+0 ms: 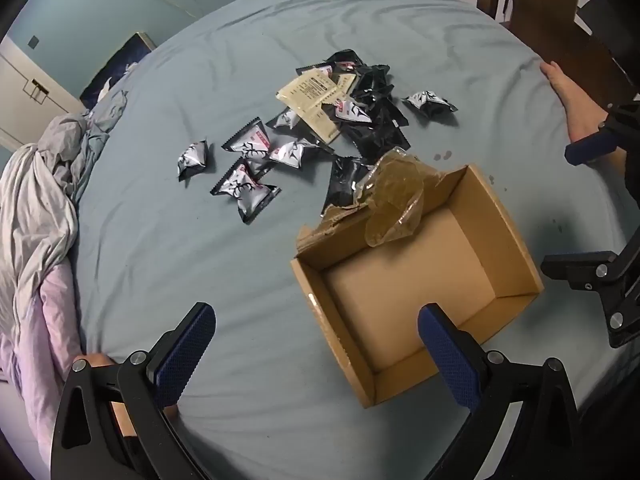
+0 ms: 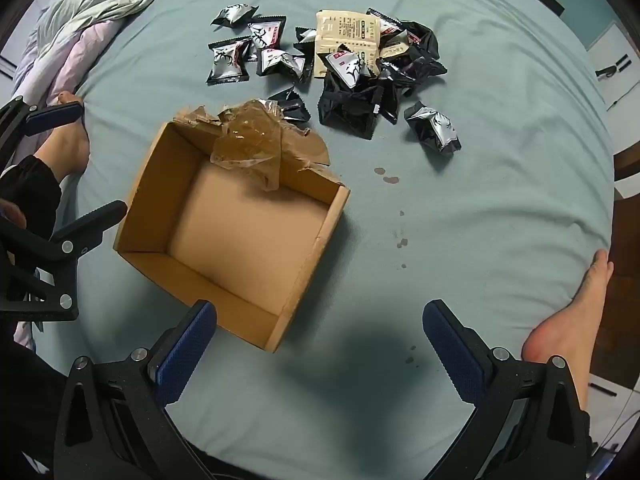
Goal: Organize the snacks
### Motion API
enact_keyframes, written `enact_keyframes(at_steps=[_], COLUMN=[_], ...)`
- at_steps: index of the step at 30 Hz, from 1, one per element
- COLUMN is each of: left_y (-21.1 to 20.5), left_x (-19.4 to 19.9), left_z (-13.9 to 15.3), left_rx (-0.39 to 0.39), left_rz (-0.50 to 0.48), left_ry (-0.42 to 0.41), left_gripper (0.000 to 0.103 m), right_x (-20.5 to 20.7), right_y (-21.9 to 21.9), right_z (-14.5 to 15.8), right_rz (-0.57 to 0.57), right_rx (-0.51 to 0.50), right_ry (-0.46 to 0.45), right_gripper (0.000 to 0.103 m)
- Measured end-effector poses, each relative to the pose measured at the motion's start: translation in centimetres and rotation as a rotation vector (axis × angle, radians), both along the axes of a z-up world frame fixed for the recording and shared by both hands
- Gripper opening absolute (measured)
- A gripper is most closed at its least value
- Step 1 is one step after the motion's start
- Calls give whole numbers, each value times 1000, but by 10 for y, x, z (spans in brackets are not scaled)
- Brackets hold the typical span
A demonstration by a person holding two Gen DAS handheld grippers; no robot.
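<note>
An open, empty cardboard box [image 1: 516, 248] [image 2: 140, 200] lies on the blue-grey bedsheet, with crumpled brown tape [image 1: 394, 196] [image 2: 250, 142] hanging over its torn far edge. Beyond it lies a loose pile of black-and-silver snack packets [image 1: 248, 192] [image 2: 228, 60] and a beige sachet [image 1: 312, 98] [image 2: 346, 36]. One packet [image 1: 430, 104] [image 2: 434, 128] lies apart on the right. My left gripper [image 1: 316, 340] is open and empty, above the box's near left corner. My right gripper [image 2: 320, 340] is open and empty, over the sheet by the box's near right corner.
Crumpled bedding [image 1: 44, 208] [image 2: 92, 4] is heaped along the left side. Bare feet rest on the sheet [image 1: 568, 92] [image 2: 568, 320] [image 2: 66, 144]. Small dark stains [image 2: 386, 174] mark the sheet right of the box. Wooden furniture [image 1: 536, 4] stands beyond the bed.
</note>
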State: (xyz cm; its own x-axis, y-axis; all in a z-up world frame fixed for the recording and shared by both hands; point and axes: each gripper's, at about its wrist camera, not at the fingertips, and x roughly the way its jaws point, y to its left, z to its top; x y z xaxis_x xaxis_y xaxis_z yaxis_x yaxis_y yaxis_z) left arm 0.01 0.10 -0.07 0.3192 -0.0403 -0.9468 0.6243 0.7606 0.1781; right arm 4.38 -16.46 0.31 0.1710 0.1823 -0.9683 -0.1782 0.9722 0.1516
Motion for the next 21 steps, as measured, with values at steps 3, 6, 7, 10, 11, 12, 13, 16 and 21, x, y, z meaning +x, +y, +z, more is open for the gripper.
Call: enact_keyframes(at_steps=[3,6,7,10,11,12,13,16,21], left_y=[3,3,3,1,-3,-3,-3,-1,-2], left_x=[1,-2,-3,-2,0,1,2,4,2], left_z=[-4,-3,-2,-1,-3,-2,-1,2,2], left_rx=[5,23,30,46,53,54,53,47,51], left_rz=[5,1,-4,-10,-2,1,9,19,18], left_ry=[67,50,38,5,-2,-13,-23,-48,-77], left_gripper=[103,103,103,103,103,103,103,103,103], right_x=[0,0,0,-1,-2,-2,-2,-3,-3], right_y=[0,0,1,3,5,4,4,4,3], right_z=[0,0,1,3,4,4,2,2,2], right_rz=[3,12,13,17,17,18,17,17,17], right_rx=[1,-3,-5,-17,-21,-20,-17,-18,-17], right_ry=[-1,1,2,-1,-3,-4,-8,-9,-8], right_gripper=[103,103,103,103,103,103,103,103,103])
